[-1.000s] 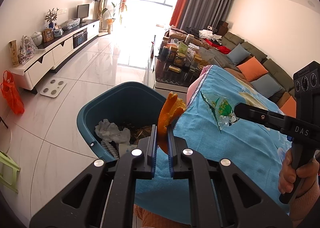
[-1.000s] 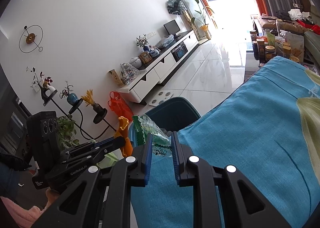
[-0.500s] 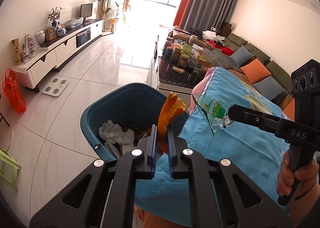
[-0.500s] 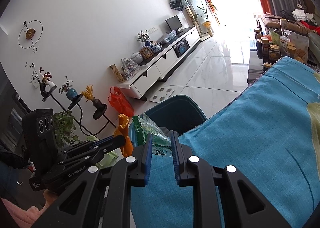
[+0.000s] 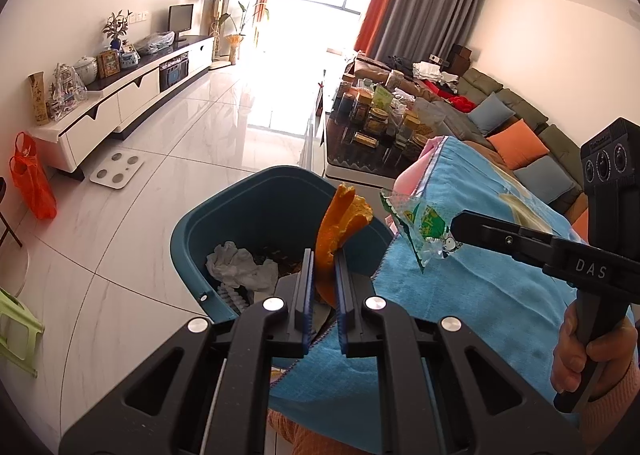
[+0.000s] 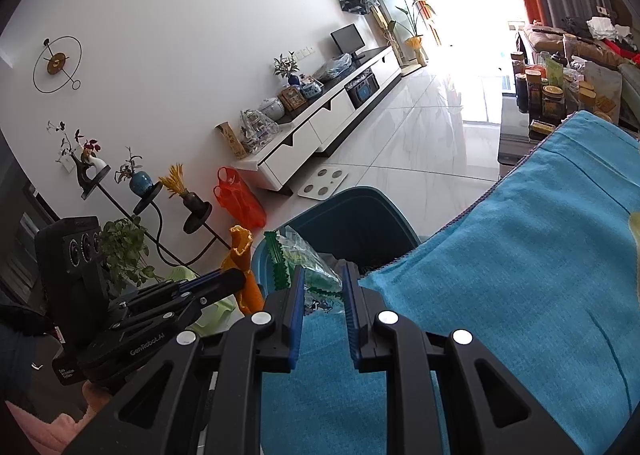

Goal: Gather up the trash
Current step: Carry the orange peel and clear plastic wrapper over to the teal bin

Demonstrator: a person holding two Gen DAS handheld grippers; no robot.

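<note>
Currently a blue towel-covered surface is seen beside a teal plastic bin, which already holds crumpled white paper; two pieces are judged left to drop. An orange peel strip is clamped upright in the nearly closed left gripper, over the bin's near rim. A clear green-printed wrapper is pinched in the right gripper, beside the bin.

Both hand-held grippers clamped
</note>
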